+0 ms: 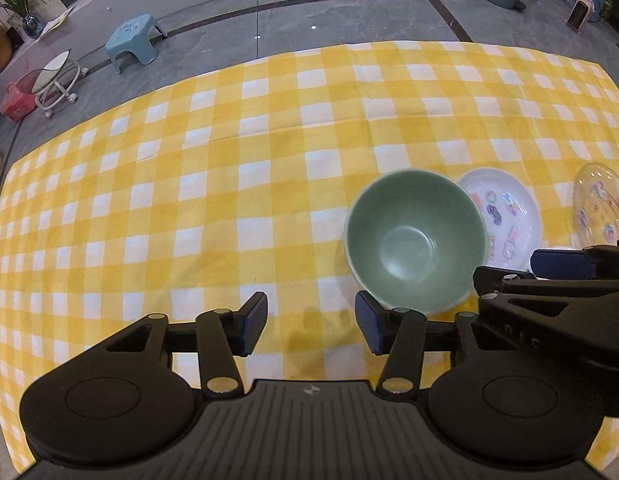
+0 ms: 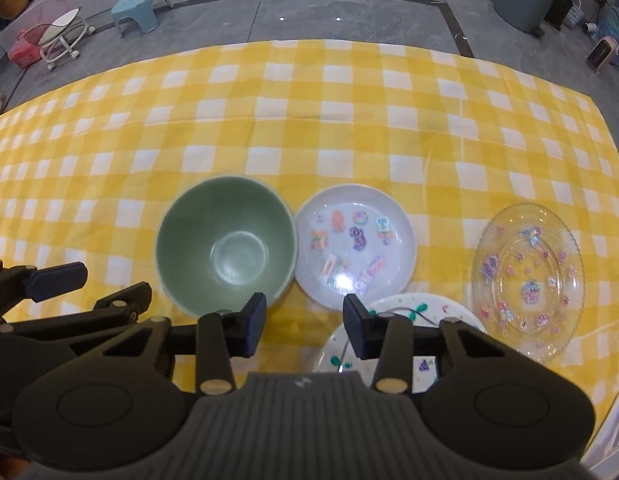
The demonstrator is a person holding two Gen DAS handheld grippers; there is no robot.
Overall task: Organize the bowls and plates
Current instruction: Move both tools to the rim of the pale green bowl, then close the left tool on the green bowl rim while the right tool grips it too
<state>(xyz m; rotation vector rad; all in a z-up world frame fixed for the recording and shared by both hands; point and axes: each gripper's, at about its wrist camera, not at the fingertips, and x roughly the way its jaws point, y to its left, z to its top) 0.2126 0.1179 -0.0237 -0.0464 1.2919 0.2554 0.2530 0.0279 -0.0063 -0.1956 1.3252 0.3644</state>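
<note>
- Left gripper is spread wide with nothing in it, hovering over the yellow checked tablecloth.
- Right gripper is released too, also empty.
- Green bowl sits upright just ahead of both, touching the white sticker plate.
- A painted plate lies under the right fingers; the clear glass plate is off to the right.
</note>
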